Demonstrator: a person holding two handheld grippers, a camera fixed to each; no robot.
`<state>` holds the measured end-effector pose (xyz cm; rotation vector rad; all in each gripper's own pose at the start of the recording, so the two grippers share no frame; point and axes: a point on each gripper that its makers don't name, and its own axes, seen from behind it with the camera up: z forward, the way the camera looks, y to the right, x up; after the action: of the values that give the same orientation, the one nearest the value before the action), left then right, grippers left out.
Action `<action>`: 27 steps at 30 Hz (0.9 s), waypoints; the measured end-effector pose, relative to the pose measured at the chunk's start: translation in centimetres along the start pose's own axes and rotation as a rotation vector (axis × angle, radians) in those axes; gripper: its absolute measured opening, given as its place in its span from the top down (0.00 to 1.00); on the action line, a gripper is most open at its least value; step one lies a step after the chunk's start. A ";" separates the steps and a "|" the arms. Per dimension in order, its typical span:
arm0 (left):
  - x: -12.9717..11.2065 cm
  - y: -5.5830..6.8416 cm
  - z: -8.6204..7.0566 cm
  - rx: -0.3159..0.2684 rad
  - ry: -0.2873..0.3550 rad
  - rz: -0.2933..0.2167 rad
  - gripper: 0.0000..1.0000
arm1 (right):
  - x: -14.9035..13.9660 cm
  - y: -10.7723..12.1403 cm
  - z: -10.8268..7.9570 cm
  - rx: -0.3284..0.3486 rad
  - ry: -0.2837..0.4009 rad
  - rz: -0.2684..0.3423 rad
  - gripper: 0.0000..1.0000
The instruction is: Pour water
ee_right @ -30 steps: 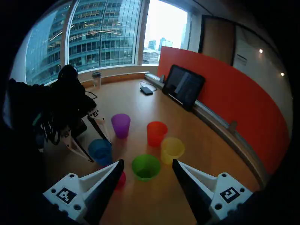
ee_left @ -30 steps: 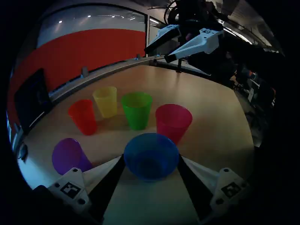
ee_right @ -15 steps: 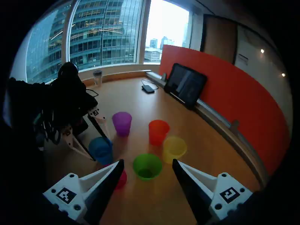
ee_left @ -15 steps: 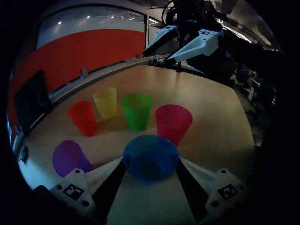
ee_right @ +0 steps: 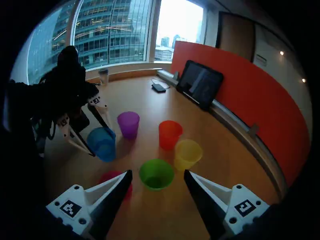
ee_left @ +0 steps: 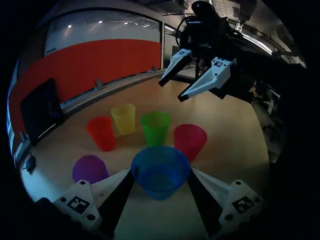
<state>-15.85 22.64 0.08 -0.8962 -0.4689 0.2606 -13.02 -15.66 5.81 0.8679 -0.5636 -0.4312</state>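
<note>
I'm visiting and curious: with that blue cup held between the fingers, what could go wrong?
The blue cup in the left gripper looks thin: it might slip or buckle. The pink cup and purple cup stand close by, so a tilt could miss its target or knock one over.

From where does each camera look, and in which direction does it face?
Left gripper view: rides on the left hand-held gripper, looks along its fingers gripping the blue cup, toward the orange wall; the right hand-held gripper hangs beyond.
Right gripper view: rides on the right hand-held gripper, looks along its open fingers over the green cup, toward the windows.
Shared: the blue cup, the green cup, the table, the orange wall.
</note>
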 end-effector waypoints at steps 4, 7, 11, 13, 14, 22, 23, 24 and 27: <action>0.5 -0.4 -0.9 0.013 0.012 0.002 0.13 | -0.5 0.0 0.6 0.005 -0.020 -0.001 0.00; 0.8 -0.7 -1.5 0.023 0.019 0.005 0.13 | -0.9 0.1 1.1 0.010 -0.034 0.000 0.00; 1.1 -0.8 -2.3 0.030 0.031 0.006 0.13 | -1.4 0.1 1.7 0.018 -0.058 -0.002 0.00; 1.3 -0.8 -2.5 0.032 0.036 0.004 0.13 | -1.7 0.0 2.1 0.023 -0.071 -0.004 0.00; 1.3 -0.8 -2.7 0.034 0.039 0.004 0.13 | -1.9 0.0 2.3 0.027 -0.078 -0.005 0.00; 1.9 -0.9 -3.5 0.042 0.063 -0.002 0.13 | -2.9 0.0 3.5 0.041 -0.122 -0.008 0.00; 1.9 -1.0 -3.6 0.043 0.065 -0.002 0.13 | -3.0 0.0 3.6 0.044 -0.128 -0.007 0.00; 1.9 -1.0 -3.6 0.043 0.066 -0.003 0.13 | -3.1 0.0 3.7 0.046 -0.132 -0.008 0.00; 2.0 -1.1 -3.8 0.045 0.070 -0.003 0.13 | -3.4 0.0 3.9 0.049 -0.146 -0.009 0.00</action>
<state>-12.20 20.19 -0.53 -0.8575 -0.3985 0.2352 -18.07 -16.03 6.88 0.8904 -0.7067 -0.4937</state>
